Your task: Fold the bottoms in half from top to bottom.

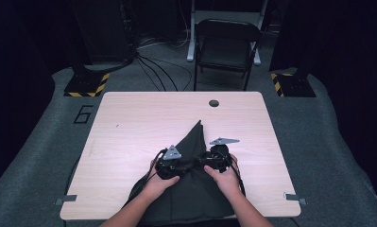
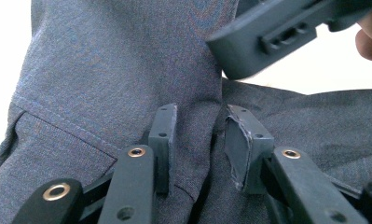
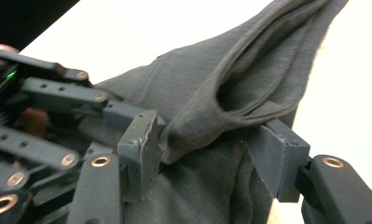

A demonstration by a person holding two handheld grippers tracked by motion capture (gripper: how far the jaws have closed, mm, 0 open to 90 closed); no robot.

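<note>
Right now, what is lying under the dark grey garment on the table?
The garment lies on the light wooden table, and bare tabletop shows all around it. Whether anything lies beneath the cloth cannot be seen, because its folds cover that area.

**Dark cloth on pale wood, ringed by grey and black**

A dark charcoal-grey woven garment lies on a pale, light-wood-grain tabletop with a small dark round hole. In the left gripper view the fabric reads as heathered blue-grey with tone-on-tone stitching. The black left gripper and black right gripper each carry a light grey three-cornered plate; their jaws show brass-coloured rivets and dull slate-grey pads. A tiny green light glows on the left gripper's body in the right gripper view. Grey carpet surrounds the table. Yellow-and-black hazard stripes mark two black bases. A black folding chair stands beyond.
</note>
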